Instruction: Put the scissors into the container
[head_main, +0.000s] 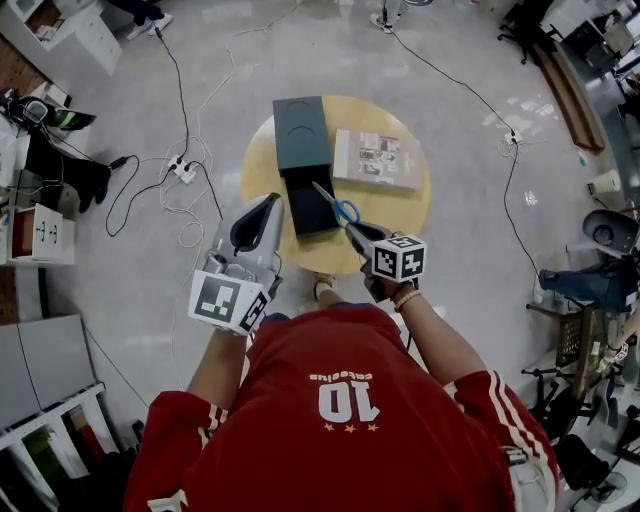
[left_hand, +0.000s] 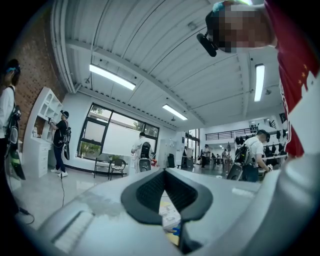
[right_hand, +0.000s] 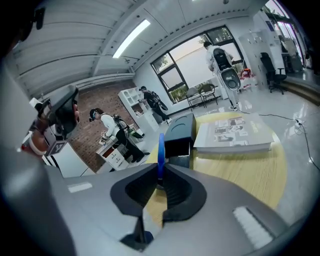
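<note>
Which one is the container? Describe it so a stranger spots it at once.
Find the round wooden table. On its left half, beside the book, lies the container: a long dark box, while the book is pale.

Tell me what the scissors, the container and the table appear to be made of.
Scissors: the blue handles look like glossy plastic; the pale grey blades look like metal.
Container: dark grey-green and matte, with no glare; plastic or covered card, can't tell.
Table: light wood look with faint grain; solid or laminate unclear.
</note>
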